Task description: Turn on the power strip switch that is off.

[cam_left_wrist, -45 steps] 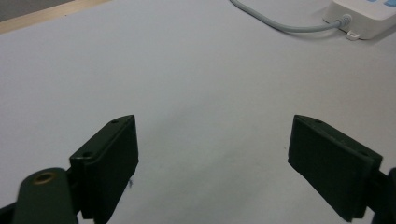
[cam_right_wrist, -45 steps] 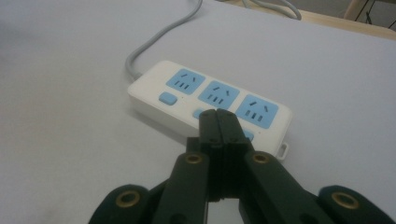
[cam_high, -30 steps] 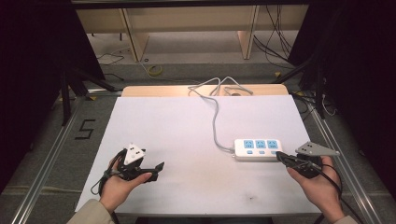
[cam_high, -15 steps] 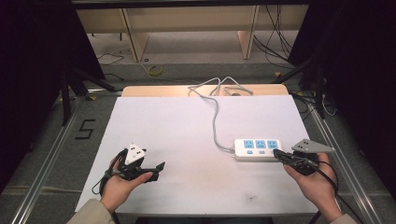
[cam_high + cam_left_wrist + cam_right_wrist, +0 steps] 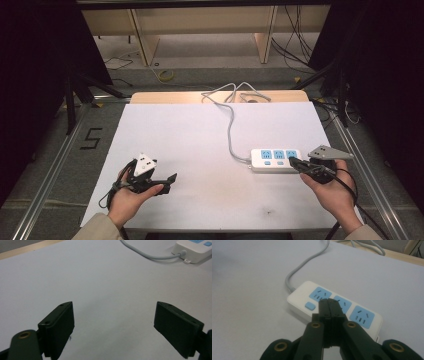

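While your right gripper (image 5: pixel 329 302), jaws pressed together, hovers over the strip (image 5: pixel 275 160), treat it as light, rigid, slippery plastic; grasp across its long sides, away from the cord (image 5: pixel 231 127).

You have even, soft overhead light on the white bench (image 5: pixel 200 135), without glare; both sides of the high view fall into near-black. Shadows under your hands are faint. In the left gripper view the near fingers (image 5: pixel 58 328) are slightly soft. In the right gripper view the power strip (image 5: pixel 337 306) is reasonably sharp, the far corners blurred.
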The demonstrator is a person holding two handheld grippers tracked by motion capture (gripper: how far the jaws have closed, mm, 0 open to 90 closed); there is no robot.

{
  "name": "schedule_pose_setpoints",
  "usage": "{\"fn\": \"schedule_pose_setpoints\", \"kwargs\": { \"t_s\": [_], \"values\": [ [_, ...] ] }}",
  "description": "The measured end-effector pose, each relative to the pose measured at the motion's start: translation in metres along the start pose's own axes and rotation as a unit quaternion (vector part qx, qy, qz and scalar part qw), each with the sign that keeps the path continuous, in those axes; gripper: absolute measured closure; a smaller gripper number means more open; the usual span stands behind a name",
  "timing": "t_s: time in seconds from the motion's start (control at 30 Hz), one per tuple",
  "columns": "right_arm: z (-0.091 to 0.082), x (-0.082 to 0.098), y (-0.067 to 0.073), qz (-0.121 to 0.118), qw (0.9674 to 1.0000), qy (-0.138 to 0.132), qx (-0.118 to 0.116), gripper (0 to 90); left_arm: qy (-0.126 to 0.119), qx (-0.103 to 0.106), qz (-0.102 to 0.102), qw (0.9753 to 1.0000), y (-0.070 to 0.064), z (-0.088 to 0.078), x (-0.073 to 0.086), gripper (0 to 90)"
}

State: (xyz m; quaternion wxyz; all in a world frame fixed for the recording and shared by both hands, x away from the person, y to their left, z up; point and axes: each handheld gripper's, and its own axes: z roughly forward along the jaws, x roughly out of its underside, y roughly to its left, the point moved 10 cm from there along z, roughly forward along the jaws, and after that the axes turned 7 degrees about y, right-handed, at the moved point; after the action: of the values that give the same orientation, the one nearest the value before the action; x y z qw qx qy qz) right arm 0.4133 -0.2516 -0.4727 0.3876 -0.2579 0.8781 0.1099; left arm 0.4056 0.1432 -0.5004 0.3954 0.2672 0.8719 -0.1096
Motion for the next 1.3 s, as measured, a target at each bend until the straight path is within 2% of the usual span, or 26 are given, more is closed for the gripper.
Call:
{"fn": "schedule_pose_setpoints", "kwargs": {
  "t_s": [1.3],
  "values": [
    [0.014,-0.015,0.006,-0.008,0.9998,0.017,-0.005,90.0,-0.002,-0.001,0.001,1.0,0.0,0.0,-0.001,16.4]
  ]
}}
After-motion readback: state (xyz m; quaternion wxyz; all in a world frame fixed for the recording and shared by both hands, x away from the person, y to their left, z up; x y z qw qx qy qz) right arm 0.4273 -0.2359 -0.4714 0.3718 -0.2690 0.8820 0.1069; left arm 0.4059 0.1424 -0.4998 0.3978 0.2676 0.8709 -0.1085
